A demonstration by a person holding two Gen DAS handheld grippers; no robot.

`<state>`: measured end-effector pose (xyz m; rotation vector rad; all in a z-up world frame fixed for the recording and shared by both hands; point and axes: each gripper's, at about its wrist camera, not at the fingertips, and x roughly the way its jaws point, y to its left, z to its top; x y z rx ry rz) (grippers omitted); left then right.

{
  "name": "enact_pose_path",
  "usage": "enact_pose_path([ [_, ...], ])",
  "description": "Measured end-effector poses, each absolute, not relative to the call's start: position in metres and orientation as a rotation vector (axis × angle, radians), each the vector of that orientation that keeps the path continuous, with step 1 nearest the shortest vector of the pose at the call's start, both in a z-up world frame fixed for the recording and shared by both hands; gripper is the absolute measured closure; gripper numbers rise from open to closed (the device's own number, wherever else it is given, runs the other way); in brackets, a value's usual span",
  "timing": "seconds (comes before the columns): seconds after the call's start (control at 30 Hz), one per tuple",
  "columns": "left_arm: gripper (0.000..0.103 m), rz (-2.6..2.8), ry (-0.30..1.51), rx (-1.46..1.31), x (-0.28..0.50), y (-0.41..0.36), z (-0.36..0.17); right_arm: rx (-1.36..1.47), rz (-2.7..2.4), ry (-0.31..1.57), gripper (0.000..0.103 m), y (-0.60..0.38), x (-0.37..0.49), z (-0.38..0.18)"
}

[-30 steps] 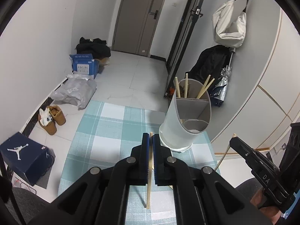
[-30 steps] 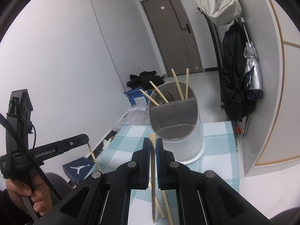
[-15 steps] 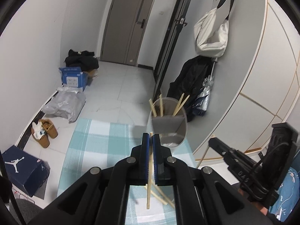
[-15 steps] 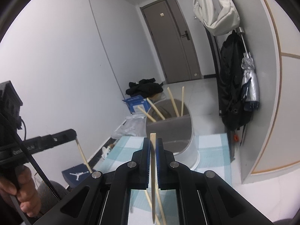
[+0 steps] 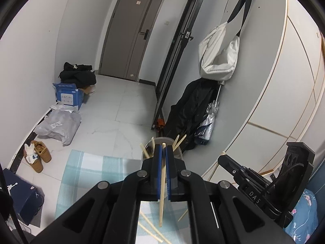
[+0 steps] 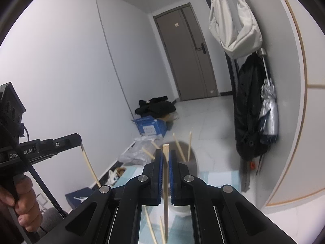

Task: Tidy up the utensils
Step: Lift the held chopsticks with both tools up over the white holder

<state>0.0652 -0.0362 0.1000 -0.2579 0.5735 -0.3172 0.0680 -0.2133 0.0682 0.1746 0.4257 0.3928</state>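
Observation:
My left gripper [image 5: 163, 148] is shut on a wooden chopstick [image 5: 162, 203] that stands upright between its blue pads. My right gripper [image 6: 165, 152] is shut on another wooden chopstick [image 6: 165, 195], also upright. Both are raised above the grey utensil holder [image 6: 193, 160], which holds several chopsticks and is mostly hidden behind the fingers; in the left wrist view only its rim [image 5: 178, 152] shows. Loose chopsticks [image 5: 151, 230] lie on the checked tablecloth [image 5: 85, 172] below. The right gripper shows in the left wrist view [image 5: 223, 158], the left in the right wrist view [image 6: 79, 140].
The table with the teal checked cloth stands against a curved white wall [image 5: 284, 101]. Beyond are a tiled floor, a blue box [image 5: 68, 96], grey bags [image 5: 59, 126], shoes [image 5: 38, 158], a dark shoebox [image 5: 20, 195], and hanging bags and an umbrella [image 6: 268, 109].
Both grippers have risen with their chopsticks; the utensil holder has dropped low in both views and is now mostly hidden behind the fingers.

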Motion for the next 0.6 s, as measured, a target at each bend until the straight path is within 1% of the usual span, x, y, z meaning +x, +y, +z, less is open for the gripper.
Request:
enact_pose_path([
  [0.37, 0.103, -0.343, 0.522, -0.335, 0.106, -0.039, 0.129, 0.148, 0.415, 0.365, 0.098, -0.219, 0.111, 0.117],
  [0.6, 0.103, -0.305, 0.496, -0.391, 0.132, -0.033, 0.129, 0.113, 0.437, 0.327, 0.098, -0.212, 0.143, 0.140],
])
